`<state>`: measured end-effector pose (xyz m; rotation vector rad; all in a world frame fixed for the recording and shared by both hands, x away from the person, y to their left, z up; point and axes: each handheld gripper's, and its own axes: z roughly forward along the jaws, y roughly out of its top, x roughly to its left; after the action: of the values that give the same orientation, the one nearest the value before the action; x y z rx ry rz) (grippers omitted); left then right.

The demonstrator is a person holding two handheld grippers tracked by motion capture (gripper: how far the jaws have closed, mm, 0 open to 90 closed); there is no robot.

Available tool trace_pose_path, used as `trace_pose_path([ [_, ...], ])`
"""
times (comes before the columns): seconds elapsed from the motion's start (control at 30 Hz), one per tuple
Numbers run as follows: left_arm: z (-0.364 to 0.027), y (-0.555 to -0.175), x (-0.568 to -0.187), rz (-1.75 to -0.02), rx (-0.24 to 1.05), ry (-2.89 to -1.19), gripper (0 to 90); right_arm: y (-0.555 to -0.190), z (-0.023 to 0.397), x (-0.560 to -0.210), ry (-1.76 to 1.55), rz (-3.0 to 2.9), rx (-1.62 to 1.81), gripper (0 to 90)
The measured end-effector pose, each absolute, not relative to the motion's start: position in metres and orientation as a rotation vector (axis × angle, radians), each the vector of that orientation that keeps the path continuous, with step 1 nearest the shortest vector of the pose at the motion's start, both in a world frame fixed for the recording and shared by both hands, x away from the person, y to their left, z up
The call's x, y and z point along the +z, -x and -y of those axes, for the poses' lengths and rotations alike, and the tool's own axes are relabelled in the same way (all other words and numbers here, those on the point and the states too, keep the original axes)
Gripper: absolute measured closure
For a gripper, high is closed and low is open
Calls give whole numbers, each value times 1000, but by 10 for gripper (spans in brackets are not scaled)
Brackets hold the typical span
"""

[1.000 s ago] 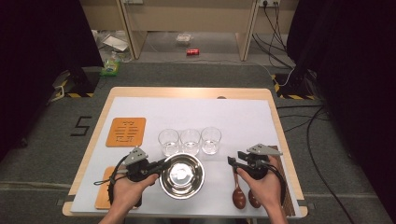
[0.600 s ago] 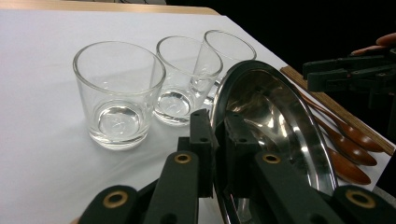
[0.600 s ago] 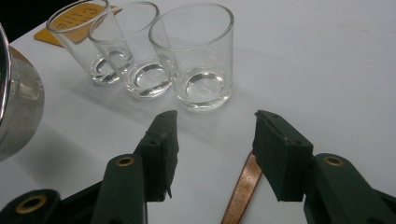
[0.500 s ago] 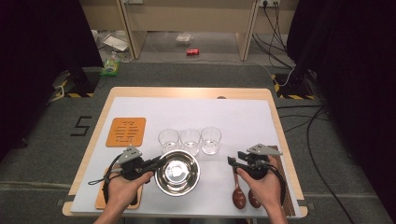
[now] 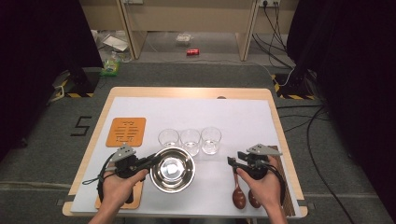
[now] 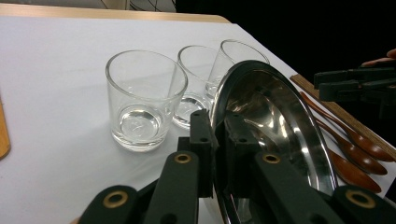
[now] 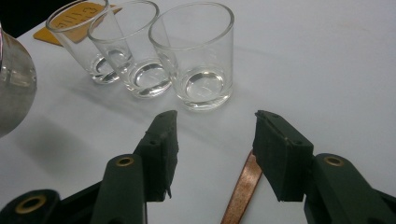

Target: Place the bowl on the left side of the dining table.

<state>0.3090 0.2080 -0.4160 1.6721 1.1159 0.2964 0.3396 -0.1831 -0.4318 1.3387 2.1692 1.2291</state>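
Note:
A shiny steel bowl [image 5: 173, 169] sits at the front middle of the white table cover. My left gripper [image 5: 152, 161] is shut on its left rim. In the left gripper view the two pads [image 6: 218, 140] clamp the bowl's [image 6: 275, 126] thin edge from both sides. My right gripper [image 5: 232, 162] is open at the front right, over the handles of two brown wooden spoons [image 5: 239, 196]. The right gripper view shows the open jaws [image 7: 215, 154] with nothing pinched and a spoon handle [image 7: 243, 186] lying on the cloth below them.
Three clear glasses [image 5: 168, 138] [image 5: 190, 139] [image 5: 211, 138] stand in a row just behind the bowl. An orange mat [image 5: 126, 131] lies at the left. A wooden coaster [image 5: 135, 193] lies under my left hand, and a wooden strip [image 5: 286, 186] runs along the right edge.
The bowl has shifted a little to the left and slightly away from the front edge, with the left gripper still shut on its rim. The right gripper has stayed in place.

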Motion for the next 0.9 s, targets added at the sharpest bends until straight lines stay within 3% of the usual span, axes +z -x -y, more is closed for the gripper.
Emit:
trace_pose_path([
  [0.9, -227, -312, -413, -1158, 322, -1642, 833, -340, 182, -432, -1337, -2173, 1226, 500],
])
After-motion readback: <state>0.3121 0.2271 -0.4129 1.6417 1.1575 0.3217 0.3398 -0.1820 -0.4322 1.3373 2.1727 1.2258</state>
